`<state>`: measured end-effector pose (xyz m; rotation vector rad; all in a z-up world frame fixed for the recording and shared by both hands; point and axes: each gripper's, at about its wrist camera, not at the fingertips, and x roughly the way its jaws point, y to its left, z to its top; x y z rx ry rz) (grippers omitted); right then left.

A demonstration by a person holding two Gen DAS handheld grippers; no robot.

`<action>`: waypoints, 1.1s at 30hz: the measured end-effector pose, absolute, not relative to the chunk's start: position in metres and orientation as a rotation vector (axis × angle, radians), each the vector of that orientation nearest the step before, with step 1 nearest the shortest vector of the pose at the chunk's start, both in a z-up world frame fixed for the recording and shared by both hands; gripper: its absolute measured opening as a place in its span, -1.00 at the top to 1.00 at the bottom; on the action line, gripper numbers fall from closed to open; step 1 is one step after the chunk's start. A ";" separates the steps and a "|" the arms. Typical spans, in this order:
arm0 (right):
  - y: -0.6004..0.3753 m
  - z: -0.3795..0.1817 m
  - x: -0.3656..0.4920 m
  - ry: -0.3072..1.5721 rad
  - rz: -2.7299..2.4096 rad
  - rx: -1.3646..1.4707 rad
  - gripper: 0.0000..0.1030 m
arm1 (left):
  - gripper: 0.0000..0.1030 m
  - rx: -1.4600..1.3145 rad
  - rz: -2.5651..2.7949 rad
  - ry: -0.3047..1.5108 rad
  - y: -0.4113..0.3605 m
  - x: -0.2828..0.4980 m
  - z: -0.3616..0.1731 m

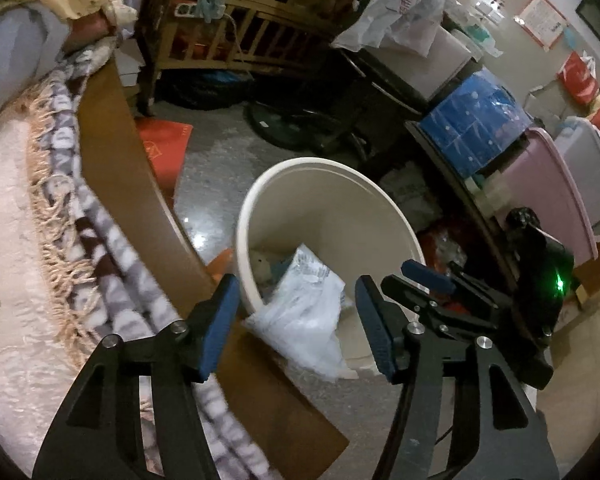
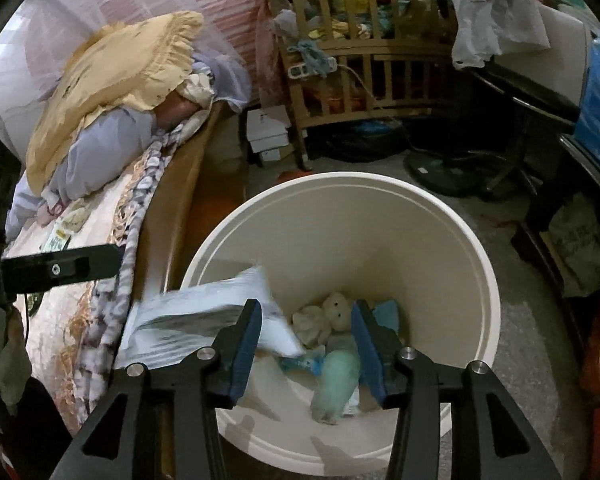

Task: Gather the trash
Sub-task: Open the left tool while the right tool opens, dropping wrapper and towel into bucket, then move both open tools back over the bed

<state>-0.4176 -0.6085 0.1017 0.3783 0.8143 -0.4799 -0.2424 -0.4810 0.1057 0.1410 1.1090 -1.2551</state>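
A cream round bin (image 1: 260,188) (image 2: 476,248) stands on the floor beside the bed. A white plastic bag (image 1: 304,312) (image 2: 204,312) is blurred at the bin's near rim, touching neither gripper's fingers. Inside the bin lie crumpled tissues (image 2: 320,320), a pale green wad (image 2: 336,380) and blue scraps. My left gripper (image 1: 296,320) is open above the bin's near edge. My right gripper (image 2: 306,344) is open over the bin's mouth; it also shows in the left wrist view (image 1: 428,276).
The bed (image 1: 16,240) with a fringed blanket (image 2: 140,208) and yellow pillow (image 2: 116,88) is on the left. A wooden crib (image 2: 364,64) stands at the back. A fan base (image 2: 432,172), storage boxes (image 1: 548,184) and a red bag (image 1: 164,148) crowd the floor.
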 end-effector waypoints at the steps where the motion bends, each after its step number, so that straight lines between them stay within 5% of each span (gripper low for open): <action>1: -0.607 0.102 -0.416 0.816 -0.472 0.380 0.13 | -0.14 0.138 -1.246 1.107 -0.478 -0.241 0.106; 33: -0.483 0.105 -0.310 0.857 -0.147 0.244 -0.08 | -0.14 0.149 -0.851 0.919 -0.321 -0.167 0.133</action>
